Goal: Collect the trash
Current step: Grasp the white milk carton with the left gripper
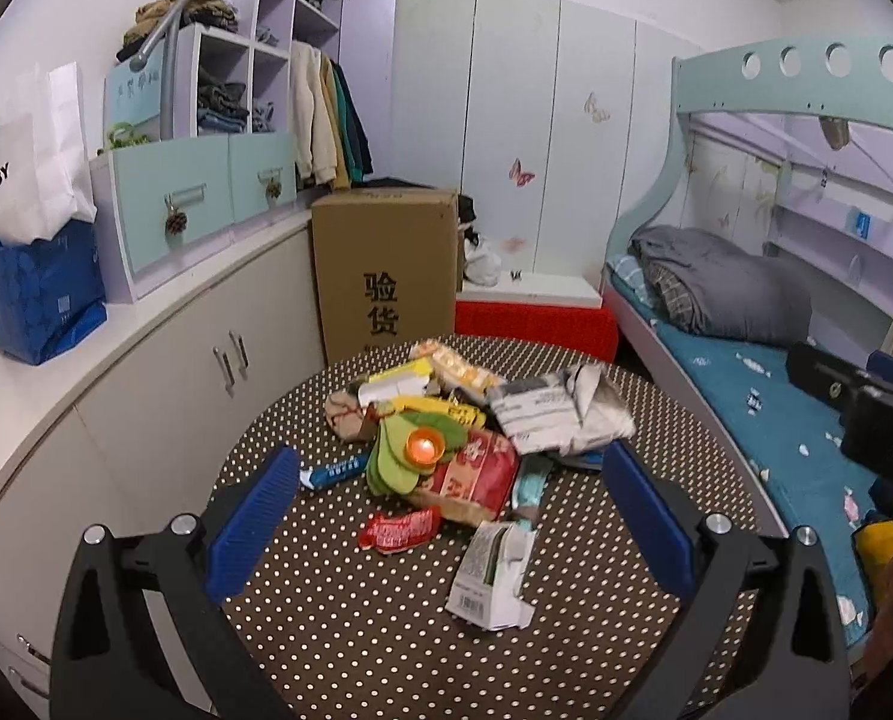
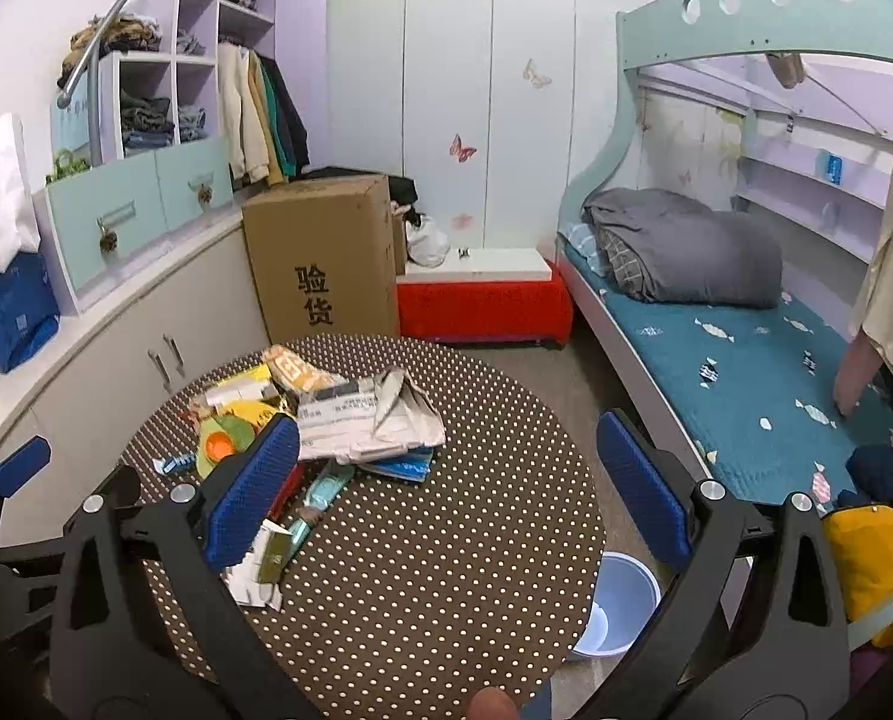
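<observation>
A pile of trash lies on a round polka-dot table (image 1: pixel 386 630): a white torn carton (image 1: pixel 494 570), a red wrapper (image 1: pixel 399 529), a red snack bag (image 1: pixel 476 474), green avocado-shaped packaging (image 1: pixel 413 450), a grey mailer bag (image 1: pixel 557 411) and a blue wrapper (image 1: pixel 335 471). My left gripper (image 1: pixel 449 516) is open and empty, above the near part of the pile. My right gripper (image 2: pixel 446 492) is open and empty over the table (image 2: pixel 446 570), right of the pile; the mailer bag (image 2: pixel 362 420) and carton (image 2: pixel 260 564) show there. A light blue bin (image 2: pixel 620 606) stands on the floor by the table's right edge.
A tall cardboard box (image 1: pixel 386 270) and a red bench (image 1: pixel 536 324) stand behind the table. White cabinets (image 1: pixel 164 372) run along the left. A bunk bed (image 1: pixel 776 360) with a grey quilt is on the right. The right gripper's body (image 1: pixel 866 408) shows at the right edge of the left view.
</observation>
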Motion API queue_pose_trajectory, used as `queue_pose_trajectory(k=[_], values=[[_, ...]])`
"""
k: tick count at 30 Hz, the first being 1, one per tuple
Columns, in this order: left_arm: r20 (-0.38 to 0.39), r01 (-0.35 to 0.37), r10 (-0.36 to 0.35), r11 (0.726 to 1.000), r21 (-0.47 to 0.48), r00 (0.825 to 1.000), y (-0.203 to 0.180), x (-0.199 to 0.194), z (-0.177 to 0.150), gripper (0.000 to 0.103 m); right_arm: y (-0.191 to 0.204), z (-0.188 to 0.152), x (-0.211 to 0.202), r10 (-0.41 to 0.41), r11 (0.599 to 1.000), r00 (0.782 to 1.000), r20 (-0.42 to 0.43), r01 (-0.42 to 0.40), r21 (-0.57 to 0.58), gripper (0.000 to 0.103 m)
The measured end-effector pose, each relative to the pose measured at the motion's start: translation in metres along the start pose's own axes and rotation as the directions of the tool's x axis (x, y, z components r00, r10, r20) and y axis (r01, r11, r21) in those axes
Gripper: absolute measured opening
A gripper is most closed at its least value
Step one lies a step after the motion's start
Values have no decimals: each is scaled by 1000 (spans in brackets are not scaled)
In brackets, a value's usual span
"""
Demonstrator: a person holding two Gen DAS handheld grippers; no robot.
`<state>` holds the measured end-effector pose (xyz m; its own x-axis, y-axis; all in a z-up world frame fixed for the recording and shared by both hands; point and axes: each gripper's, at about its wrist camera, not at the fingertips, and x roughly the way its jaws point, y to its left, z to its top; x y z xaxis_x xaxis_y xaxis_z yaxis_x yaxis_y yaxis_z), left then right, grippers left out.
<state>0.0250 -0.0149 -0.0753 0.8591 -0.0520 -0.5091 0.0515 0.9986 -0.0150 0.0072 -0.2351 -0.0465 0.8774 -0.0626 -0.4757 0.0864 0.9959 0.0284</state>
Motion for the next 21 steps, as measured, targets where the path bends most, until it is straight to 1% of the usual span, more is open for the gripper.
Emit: queue_pose_trajectory(k=[2, 3, 5, 6, 7, 9, 11, 15, 16, 17, 18, 19, 20, 21], values=[[-35, -3, 4, 1000, 8, 999, 1, 13, -9, 99, -4, -6, 10, 1, 1000, 1000, -32, -2, -2, 97], [-55, -2, 3, 1000, 11, 998, 2, 20, -14, 99, -7, -12, 19, -1, 1000, 998, -64, 1, -1, 97], [-113, 1, 1, 1000, 18, 994, 2, 40, -27, 99, -10, -21, 29, -4, 1000, 995, -100, 4, -2, 97], [-133, 6, -3, 1000, 20, 991, 2, 47, -31, 99, -12, -28, 38, -8, 1000, 991, -133, 7, -6, 97], [-166, 16, -12, 1000, 24, 986, 1, 59, -38, 99, -13, -33, 43, -10, 1000, 988, -152, 9, -7, 97], [-199, 34, -27, 999, 31, 980, -1, 74, -47, 99, -17, -42, 53, -16, 1000, 982, -188, 15, -7, 97], [-248, 54, -41, 998, 45, 968, -6, 93, -56, 99, -21, -49, 62, -20, 1000, 976, -219, 21, 1, 97], [-294, 91, -69, 994, 63, 953, -13, 115, -68, 99, -25, -58, 78, -25, 999, 967, -252, 29, 15, 97], [-307, 107, -81, 992, 68, 948, -14, 120, -70, 96, -25, -59, 80, -25, 999, 966, -256, 29, 14, 97], [-324, 132, -103, 989, 66, 940, -16, 125, -73, 81, -24, -60, 83, -21, 1000, 964, -265, 26, 13, 97], [-352, 154, -122, 986, 64, 928, -17, 131, -76, 70, -23, -61, 86, -19, 1000, 963, -270, 23, 12, 97], [-377, 173, -138, 983, 59, 916, -18, 136, -78, 52, -23, -61, 89, -16, 1000, 961, -276, 20, 10, 97], [-389, 190, -157, 980, 49, 908, -18, 139, -80, 52, -21, -63, 92, -10, 1000, 959, -285, 13, 9, 97], [-379, 199, -167, 979, 46, 910, -17, 138, -81, 52, -19, -63, 95, -4, 1000, 957, -290, 7, 8, 97]])
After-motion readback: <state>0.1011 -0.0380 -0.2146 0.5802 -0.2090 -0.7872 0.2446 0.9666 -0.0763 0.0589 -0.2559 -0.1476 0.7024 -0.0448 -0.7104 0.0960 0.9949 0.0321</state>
